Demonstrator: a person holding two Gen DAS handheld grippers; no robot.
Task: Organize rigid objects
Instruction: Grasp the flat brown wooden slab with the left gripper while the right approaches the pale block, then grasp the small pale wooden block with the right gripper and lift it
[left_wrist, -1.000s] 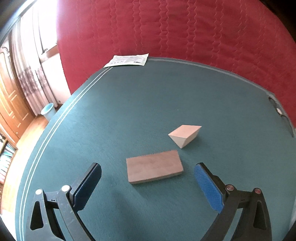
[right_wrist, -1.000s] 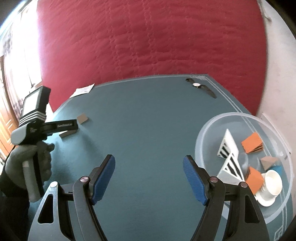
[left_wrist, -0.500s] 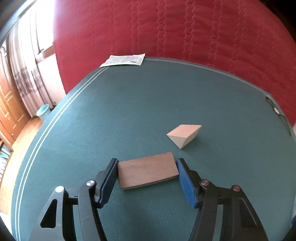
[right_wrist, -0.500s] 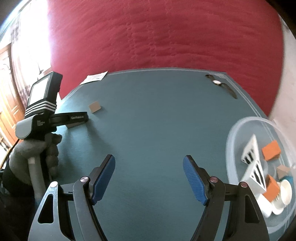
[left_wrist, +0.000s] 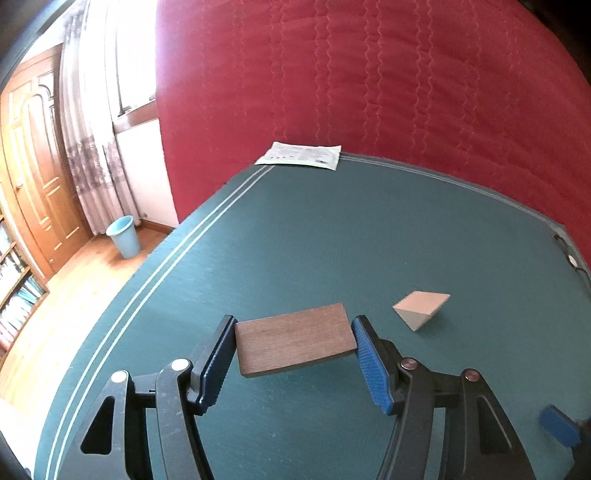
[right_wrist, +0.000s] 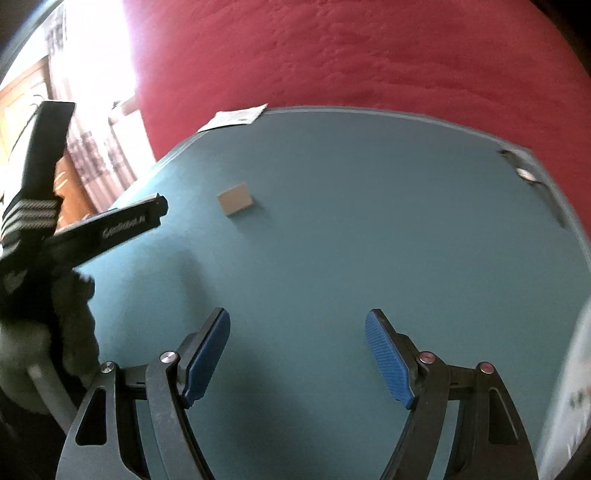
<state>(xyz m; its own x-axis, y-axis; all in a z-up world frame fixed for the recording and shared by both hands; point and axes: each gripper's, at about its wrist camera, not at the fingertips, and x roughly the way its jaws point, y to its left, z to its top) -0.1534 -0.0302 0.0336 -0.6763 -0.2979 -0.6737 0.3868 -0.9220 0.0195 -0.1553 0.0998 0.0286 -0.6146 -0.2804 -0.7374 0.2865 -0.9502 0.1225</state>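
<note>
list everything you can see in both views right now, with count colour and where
wooden slab: 1, dark brown, clamped between left gripper's fingers, lifted off table
wedge block: 1, pale wood, on table right of slab
paper sheet: 1, white, table's far edge
table: 1, green cover
watch: 1, dark, table's far right corner
bin: 1, light blue, floor
left gripper: 1, black, blue pads, shut on slab
right gripper: 1, black, blue pads, open, over bare table
</note>
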